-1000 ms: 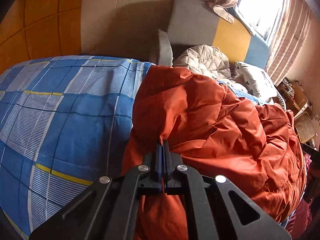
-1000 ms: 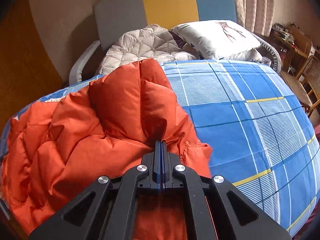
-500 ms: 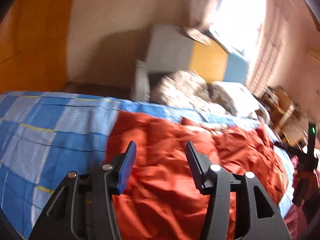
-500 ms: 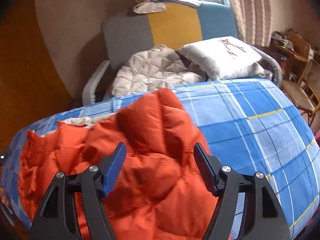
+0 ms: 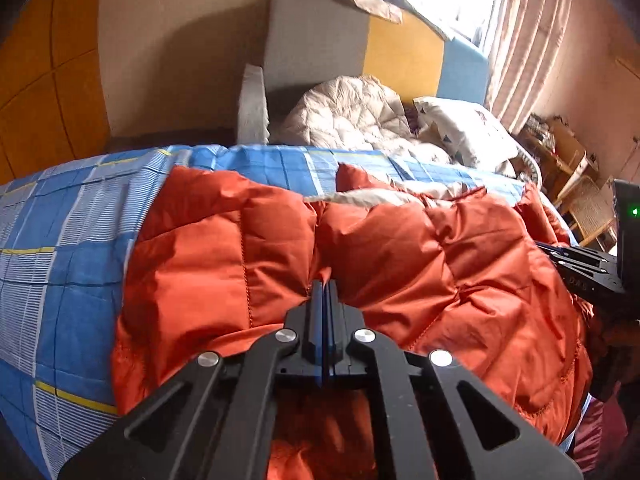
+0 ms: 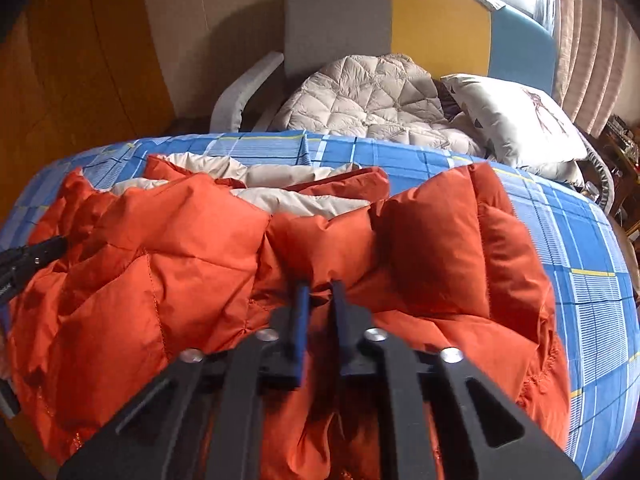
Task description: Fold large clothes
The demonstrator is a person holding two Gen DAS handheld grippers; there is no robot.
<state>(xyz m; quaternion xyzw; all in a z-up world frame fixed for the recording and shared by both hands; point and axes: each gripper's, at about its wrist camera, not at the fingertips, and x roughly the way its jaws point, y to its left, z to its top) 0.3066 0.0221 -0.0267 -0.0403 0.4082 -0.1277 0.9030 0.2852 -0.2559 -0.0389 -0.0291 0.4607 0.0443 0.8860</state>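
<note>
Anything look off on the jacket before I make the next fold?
The orange jacket lies bunched, not flat: at its far edge the cream lining is turned out. Left gripper is shut on it; right gripper is nearly closed around a fold.

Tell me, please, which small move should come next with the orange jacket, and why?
Probably close the right gripper fully on the fabric. The left gripper is already shut on the near edge of the orange jacket, while the right fingers show a narrow gap with fabric between them. With both holds firm, the edge could be lifted evenly over the blue checked bedsheet.
</note>
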